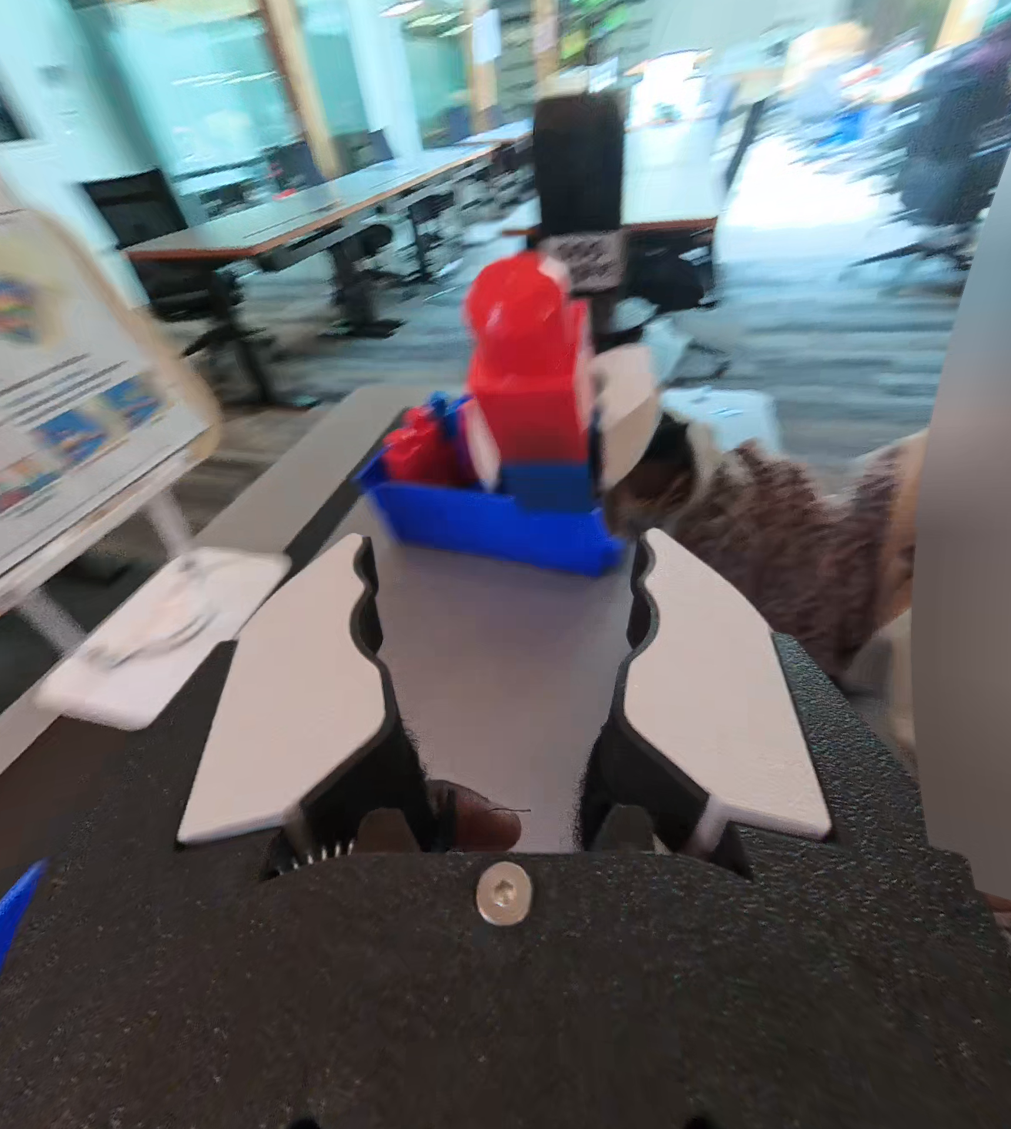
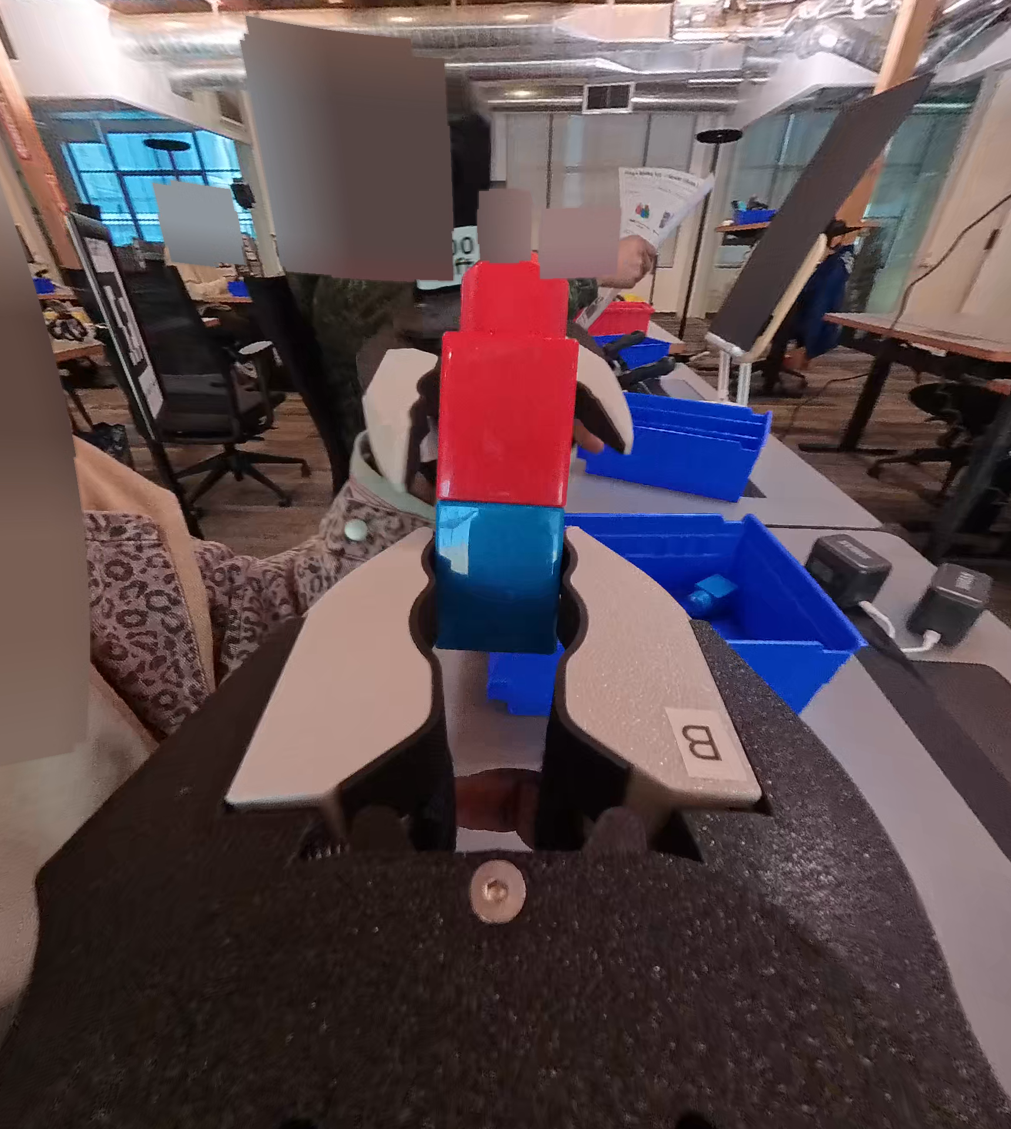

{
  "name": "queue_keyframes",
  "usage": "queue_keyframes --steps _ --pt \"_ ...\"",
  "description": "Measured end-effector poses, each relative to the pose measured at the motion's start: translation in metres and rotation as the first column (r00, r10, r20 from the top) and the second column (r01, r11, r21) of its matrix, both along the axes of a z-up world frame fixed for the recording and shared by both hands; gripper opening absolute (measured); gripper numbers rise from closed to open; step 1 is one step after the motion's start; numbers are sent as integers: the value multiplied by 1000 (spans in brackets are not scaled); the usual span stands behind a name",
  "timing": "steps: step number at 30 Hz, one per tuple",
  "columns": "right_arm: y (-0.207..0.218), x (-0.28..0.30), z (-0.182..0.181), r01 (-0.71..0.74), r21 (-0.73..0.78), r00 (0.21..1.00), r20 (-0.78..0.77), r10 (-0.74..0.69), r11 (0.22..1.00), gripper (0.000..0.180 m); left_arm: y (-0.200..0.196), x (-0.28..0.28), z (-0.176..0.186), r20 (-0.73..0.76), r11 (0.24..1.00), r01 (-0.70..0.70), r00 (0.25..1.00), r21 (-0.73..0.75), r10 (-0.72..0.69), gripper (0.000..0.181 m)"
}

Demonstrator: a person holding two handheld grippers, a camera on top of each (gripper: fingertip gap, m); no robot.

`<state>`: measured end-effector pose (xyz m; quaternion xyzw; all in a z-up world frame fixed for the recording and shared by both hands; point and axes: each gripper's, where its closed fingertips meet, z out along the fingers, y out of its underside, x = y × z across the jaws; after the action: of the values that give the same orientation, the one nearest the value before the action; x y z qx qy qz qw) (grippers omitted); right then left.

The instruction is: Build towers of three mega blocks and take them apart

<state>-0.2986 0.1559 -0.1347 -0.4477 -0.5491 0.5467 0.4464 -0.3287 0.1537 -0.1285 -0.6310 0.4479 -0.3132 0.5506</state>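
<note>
Clamping blue block [image 2: 496,580] under red block [image 2: 506,415], your right gripper [image 2: 498,586]; your left gripper [image 1: 506,586] gapes wide, empty.

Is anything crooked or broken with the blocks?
Nothing looks broken or spilled. The red block sits squarely on the blue block, which the right gripper pinches between its fingers. A loose blue piece lies on its side in the blue bin, which is ordinary.
</note>
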Motion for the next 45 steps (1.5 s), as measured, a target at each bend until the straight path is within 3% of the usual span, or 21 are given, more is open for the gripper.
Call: queue_keyframes --steps 2,5,7,9,10,12,13,16,18,20,26,29,31,32,34,35,37,38,42,43,45 --pt "6 7 3 21 -6 1000 -19 -22 1000 35 16 -45 -17 -94 971 -239 967 -11 237 74" --pt "12 12 6 52 -2 998 -34 -52 999 35 29 -128 -89 -419 780 -596 767 -188 486 64" --pt "13 12 6 68 8 997 -28 -68 998 35 7 -161 -155 -640 619 -684 682 -387 354 63" --pt "12 10 4 74 22 997 -16 -73 997 35 -4 -184 -196 -723 388 -751 644 -534 252 62" --pt "11 9 3 73 30 997 -9 -73 997 35 -2 -187 -207 -710 324 -741 665 -589 232 62" --pt "9 7 1 69 43 998 3 -69 997 35 5 -184 -218 -667 326 -696 713 -640 214 61" --pt "8 6 0 67 49 998 6 -67 997 35 3 -192 -222 -703 289 -732 678 -617 215 61" --pt "8 5 0 66 45 998 3 -66 997 35 4 -225 -226 -800 179 -851 525 -493 292 87" --pt "10 6 0 69 39 998 -2 -69 997 35 6 -255 -227 -839 51 -910 400 -411 370 83" --pt "11 8 2 74 37 997 -9 -74 997 35 2 -267 -229 -838 -31 -909 368 -415 403 75" --pt "10 10 5 78 37 997 -26 -77 996 35 0 -271 -253 -852 -100 -887 394 -450 344 57" --pt "10 11 7 83 38 996 -32 -82 996 35 7 -281 -256 -882 -123 -915 324 -384 342 52" --pt "10 12 8 87 42 996 -38 -85 995 35 14 -281 -257 -883 -77 -928 317 -363 345 49" --pt "10 12 9 86 42 996 -40 -84 995 35 20 -273 -255 -858 -28 -917 361 -398 365 48" --pt "10 13 9 85 44 996 -43 -83 995 35 33 -240 -247 -746 99 -833 535 -544 397 45" --pt "10 13 9 87 45 995 -43 -85 995 35 35 -240 -243 -754 118 -845 521 -521 401 48" --pt "10 13 9 87 44 995 -43 -85 995 35 36 -258 -236 -814 82 -913 395 -400 426 57" --pt "11 14 9 88 45 995 -44 -86 995 35 38 -258 -234 -810 75 -915 387 -396 441 59" --pt "10 14 9 87 46 995 -47 -84 995 35 45 -251 -242 -816 67 -909 401 -412 416 68" --pt "10 14 9 86 48 995 -46 -84 995 35 47 -246 -244 -814 92 -903 420 -421 401 70" --pt "10 13 8 82 53 996 -46 -80 995 35 54 -230 -243 -794 224 -875 484 -429 367 73"
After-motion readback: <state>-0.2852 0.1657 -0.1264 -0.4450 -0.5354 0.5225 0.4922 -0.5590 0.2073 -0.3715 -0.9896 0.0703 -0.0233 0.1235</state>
